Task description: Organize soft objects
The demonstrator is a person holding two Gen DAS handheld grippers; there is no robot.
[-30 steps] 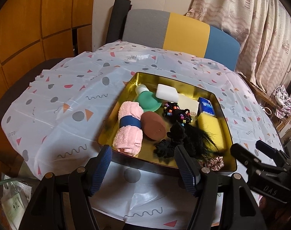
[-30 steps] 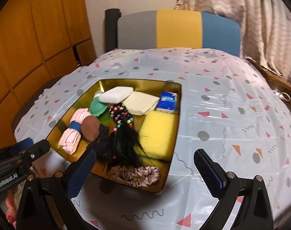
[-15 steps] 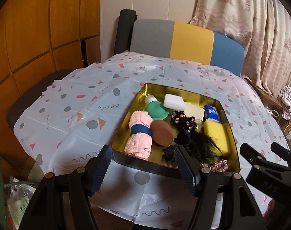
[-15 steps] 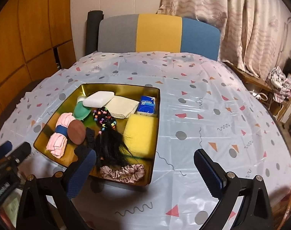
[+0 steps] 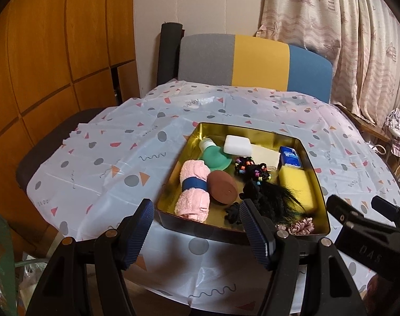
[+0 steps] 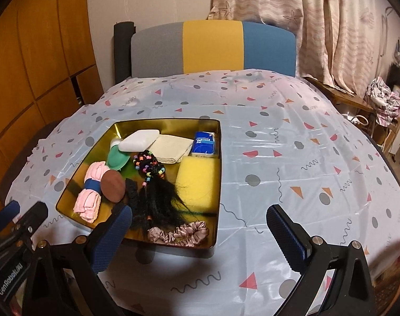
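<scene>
Hovering wide apart and empty, both grippers' fingers near tray.

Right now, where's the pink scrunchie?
In the right wrist view the pink scrunchie lies along the near wall of the gold tray, toward its right corner, just below the black hair bundle.

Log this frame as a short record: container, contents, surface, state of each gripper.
container: gold tin tray
contents: rolled pink towel, brown puff, yellow sponge, beaded black hairpiece, pink scrunchie, tissue pack, white block
surface: patterned tablecloth
left gripper: open, empty
right gripper: open, empty
</scene>
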